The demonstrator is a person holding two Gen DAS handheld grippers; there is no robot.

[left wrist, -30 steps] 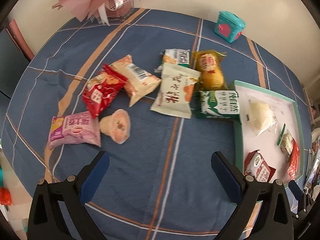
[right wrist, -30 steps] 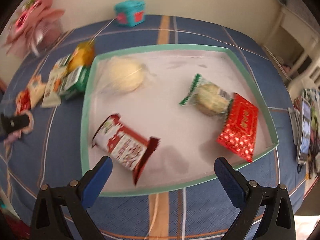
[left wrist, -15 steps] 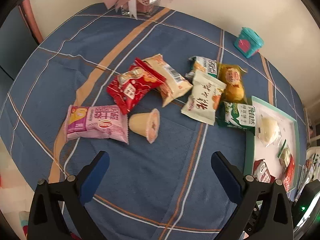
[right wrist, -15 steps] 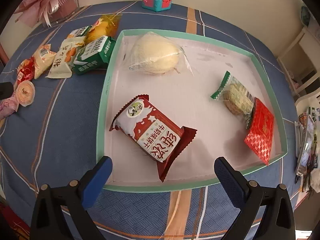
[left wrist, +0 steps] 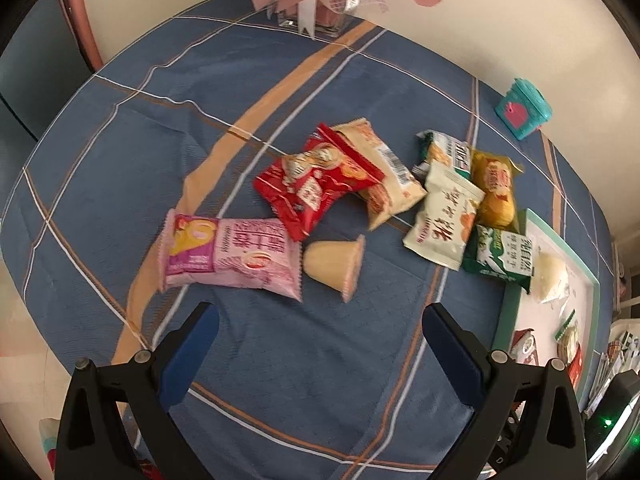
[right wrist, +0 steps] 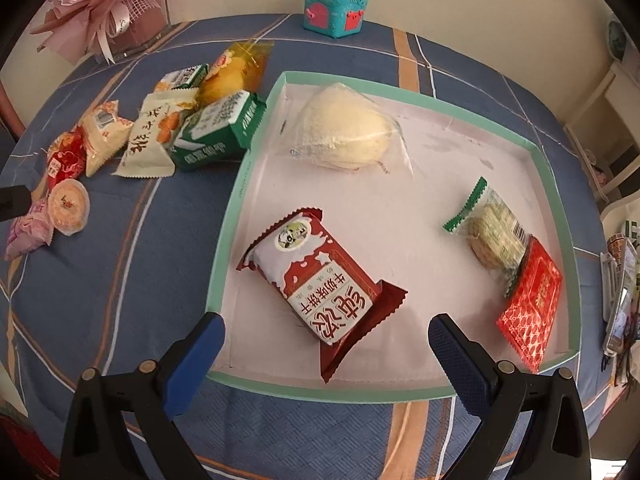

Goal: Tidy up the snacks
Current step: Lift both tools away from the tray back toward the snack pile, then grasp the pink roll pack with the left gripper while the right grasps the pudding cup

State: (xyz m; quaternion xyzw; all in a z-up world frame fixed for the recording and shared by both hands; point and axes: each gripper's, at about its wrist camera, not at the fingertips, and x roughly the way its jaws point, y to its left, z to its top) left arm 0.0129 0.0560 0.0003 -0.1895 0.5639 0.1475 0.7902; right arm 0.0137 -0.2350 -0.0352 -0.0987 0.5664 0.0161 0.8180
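Observation:
My left gripper [left wrist: 318,322] hangs open above the blue checked cloth, just short of a jelly cup [left wrist: 334,262] and a pink packet [left wrist: 230,258]. Beyond them lie a red packet [left wrist: 316,184], a beige packet [left wrist: 380,172], a white packet [left wrist: 442,216], a yellow cake packet [left wrist: 494,190] and a green packet [left wrist: 502,258]. My right gripper [right wrist: 326,330] is open over the near edge of the green-rimmed tray [right wrist: 240,184]. In the tray lie a red-and-white biscuit packet [right wrist: 320,280], a bun in clear wrap [right wrist: 346,126], a green-edged cracker [right wrist: 490,236] and a small red packet [right wrist: 530,306].
A teal toy chest [right wrist: 336,10] stands at the far side of the table near the wall. A pink bouquet in a clear box [left wrist: 320,4] sits at the far left corner. Papers and clutter [right wrist: 620,276] lie off the table's right edge.
The left gripper has swung left and closer to the pink packet and jelly cup. The right gripper has steadied and moved nearer to the tray's front edge.

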